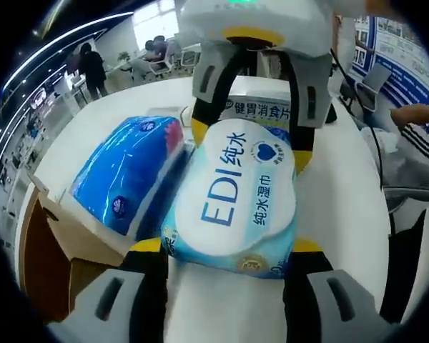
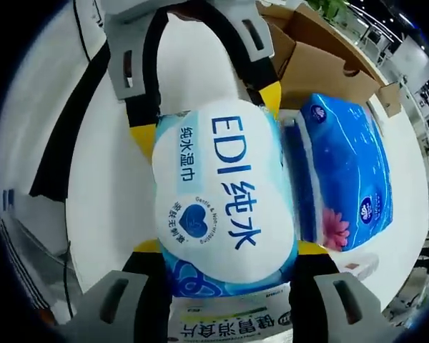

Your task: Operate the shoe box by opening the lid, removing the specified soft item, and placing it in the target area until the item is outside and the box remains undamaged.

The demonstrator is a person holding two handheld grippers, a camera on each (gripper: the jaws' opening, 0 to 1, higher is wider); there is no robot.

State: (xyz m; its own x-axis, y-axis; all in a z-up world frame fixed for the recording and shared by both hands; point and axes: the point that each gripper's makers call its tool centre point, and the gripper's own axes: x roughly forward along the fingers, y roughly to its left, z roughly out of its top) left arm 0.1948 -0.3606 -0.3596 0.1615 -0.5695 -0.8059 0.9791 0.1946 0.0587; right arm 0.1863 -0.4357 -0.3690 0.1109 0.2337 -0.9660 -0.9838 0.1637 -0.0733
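A soft pack of wet wipes [image 1: 232,196], white and light blue with "EDI" printed on top, lies over the white table [image 1: 343,179]. My left gripper [image 1: 227,246] has its yellow-tipped jaws closed against the sides of the pack's near end. My right gripper [image 1: 250,143] comes in from the opposite side and clamps the far end. In the right gripper view the same pack [image 2: 222,193] sits between the right gripper [image 2: 229,248] and the left gripper [image 2: 207,114]. The open brown cardboard shoe box [image 1: 50,264] [image 2: 322,50] stands at the table's edge.
A blue tissue pack [image 1: 125,175] [image 2: 347,171] lies right beside the wipes, between them and the box. A white medicine carton with green print [image 1: 261,107] [image 2: 229,325] rests under the right gripper. A person's sleeve [image 1: 415,150] is at the table's side; people stand far back.
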